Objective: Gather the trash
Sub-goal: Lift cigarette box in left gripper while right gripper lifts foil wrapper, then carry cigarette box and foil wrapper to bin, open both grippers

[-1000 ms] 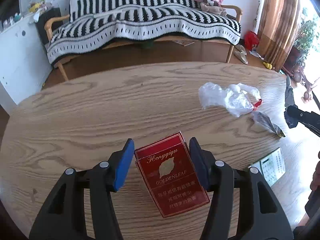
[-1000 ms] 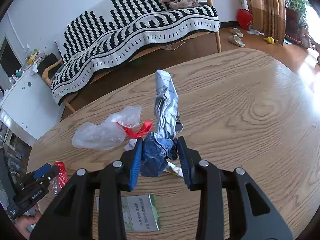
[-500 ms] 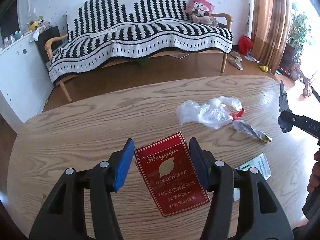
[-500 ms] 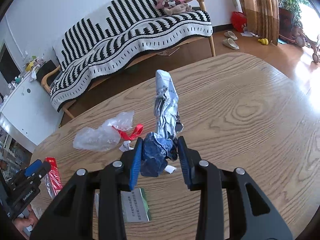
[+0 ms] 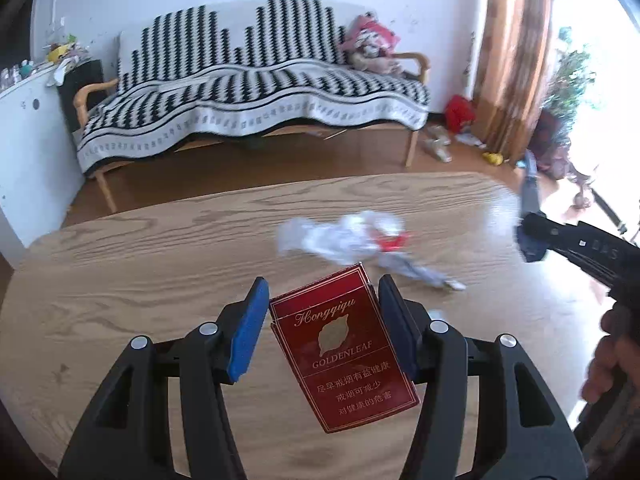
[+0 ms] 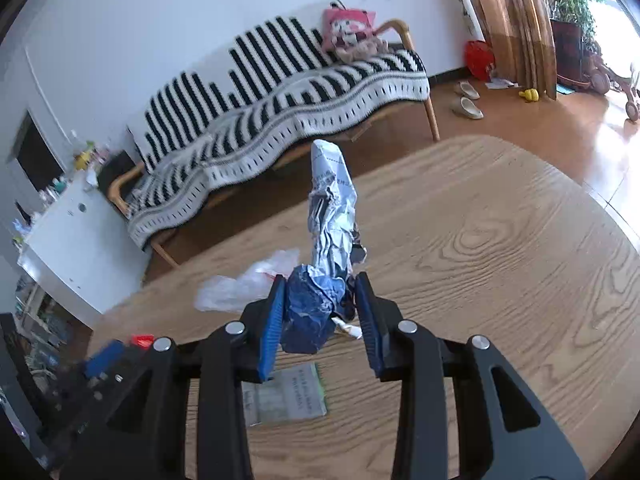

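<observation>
Above the wooden table (image 5: 140, 264), my left gripper (image 5: 323, 284) is shut on a red cigarette pack (image 5: 344, 344) that sits tilted between the blue pads. My right gripper (image 6: 321, 280) is shut on a crumpled blue and white paper wrapper (image 6: 332, 208) that sticks up past the fingertips. Each gripper shows at the edge of the other view: the right gripper (image 5: 532, 240) with a hand behind it, and the left gripper (image 6: 108, 354) low at the left. On the table lie a clear plastic bag with a red strip (image 5: 340, 236), a foil wrapper (image 5: 416, 272) and a green-white leaflet (image 6: 284, 396).
Beyond the table (image 6: 500, 260) stands a sofa under a black and white striped blanket (image 5: 248, 92), with a soft toy at its right end. A white cabinet (image 5: 28, 140) is at the left. Brown curtains (image 5: 508, 60), plants and shoes (image 6: 468, 108) are at the right.
Both grippers have risen and drawn back from the table with the pack and the wrapper still in them. The bag and the foil wrapper now sit lower in the left view.
</observation>
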Motion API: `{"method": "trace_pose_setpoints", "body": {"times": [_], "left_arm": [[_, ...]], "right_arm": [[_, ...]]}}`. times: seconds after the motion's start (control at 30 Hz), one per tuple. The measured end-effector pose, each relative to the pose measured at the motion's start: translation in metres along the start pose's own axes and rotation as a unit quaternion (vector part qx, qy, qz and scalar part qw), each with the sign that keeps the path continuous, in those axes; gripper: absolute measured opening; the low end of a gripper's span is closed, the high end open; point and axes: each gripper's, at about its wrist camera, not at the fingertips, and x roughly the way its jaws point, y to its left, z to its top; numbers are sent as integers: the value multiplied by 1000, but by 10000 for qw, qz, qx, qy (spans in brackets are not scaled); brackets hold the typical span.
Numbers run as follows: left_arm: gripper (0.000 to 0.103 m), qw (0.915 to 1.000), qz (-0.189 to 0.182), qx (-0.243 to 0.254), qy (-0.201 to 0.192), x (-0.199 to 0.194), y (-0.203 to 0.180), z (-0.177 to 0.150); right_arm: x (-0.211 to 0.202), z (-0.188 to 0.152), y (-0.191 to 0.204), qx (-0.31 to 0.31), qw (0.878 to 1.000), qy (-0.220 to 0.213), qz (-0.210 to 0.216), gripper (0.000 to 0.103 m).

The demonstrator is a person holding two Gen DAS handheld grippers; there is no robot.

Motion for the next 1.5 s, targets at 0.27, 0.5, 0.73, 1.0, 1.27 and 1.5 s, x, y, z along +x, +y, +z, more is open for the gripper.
{"method": "trace_pose_setpoints", "body": {"times": [0.27, 0.5, 0.73, 1.0, 1.27, 1.5], "left_arm": [[55, 9935, -841, 746, -163, -61, -107, -13], [55, 9693, -1878, 1568, 235, -91, -234, -78], [55, 9408, -2293, 2184, 1205, -64, -322, -171], [55, 9332, -2114, 2457, 1552, -44, -323, -199], [55, 9305, -2096, 2455, 1732, -33, -320, -202], [97, 9205, -2463, 2381, 1879, -27, -320, -207]], "right_arm": [[-128, -10, -65, 179, 9973, -696, 149, 35], [-221, -86, -176, 475, 9969, -480, -402, 35], [-242, -194, -295, 1815, 9795, 301, -824, 35], [-211, -238, -336, 2512, 9601, 985, -733, 35], [-192, -241, -333, 2506, 9582, 1199, -691, 35], [-192, -244, -357, 3434, 9314, 1203, -138, 95]]}}
